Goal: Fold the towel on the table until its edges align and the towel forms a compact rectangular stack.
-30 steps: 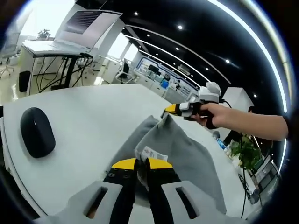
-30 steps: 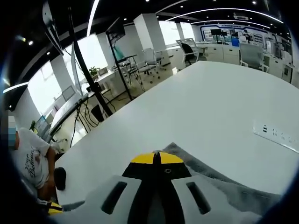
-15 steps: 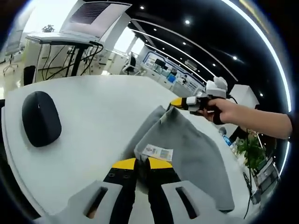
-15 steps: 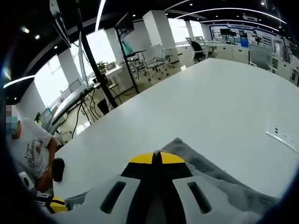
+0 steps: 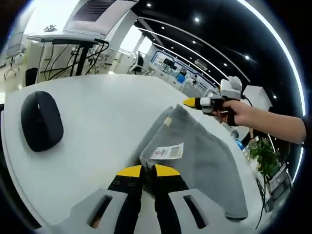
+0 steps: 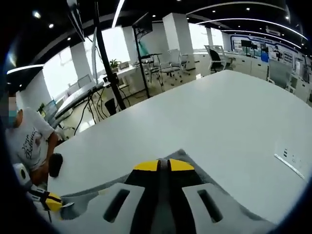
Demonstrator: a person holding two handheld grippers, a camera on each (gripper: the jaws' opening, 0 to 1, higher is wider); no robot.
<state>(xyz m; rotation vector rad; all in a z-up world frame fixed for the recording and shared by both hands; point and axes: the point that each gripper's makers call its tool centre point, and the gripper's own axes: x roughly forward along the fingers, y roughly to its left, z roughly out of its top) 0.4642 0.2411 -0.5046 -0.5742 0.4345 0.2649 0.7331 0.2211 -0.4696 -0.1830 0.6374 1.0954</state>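
A grey towel point(image 5: 204, 156) lies folded on the white table point(image 5: 97, 112), with a white label point(image 5: 168, 152) facing up near its close corner. My left gripper point(image 5: 144, 170) is shut on that close edge, just below the label. A hand holds my right gripper point(image 5: 187, 102) at the towel's far corner, low over the table. In the right gripper view my right gripper point(image 6: 163, 165) has its jaws together, and a grey tip of the towel point(image 6: 183, 155) pokes out past them. The left gripper point(image 6: 48, 201) appears at the lower left, at the towel's other end.
A black mouse point(image 5: 41, 121) lies on the table left of the towel, also seen as the mouse point(image 6: 54, 165). A person in a white shirt point(image 6: 27, 141) stands at the table's edge. A socket strip point(image 6: 290, 163) sits at the right. Desks and chairs stand beyond the table.
The towel's far corner has come down from a raised peak and the cloth now lies flatter. The right gripper moved slightly outward. The label now faces up, flat.
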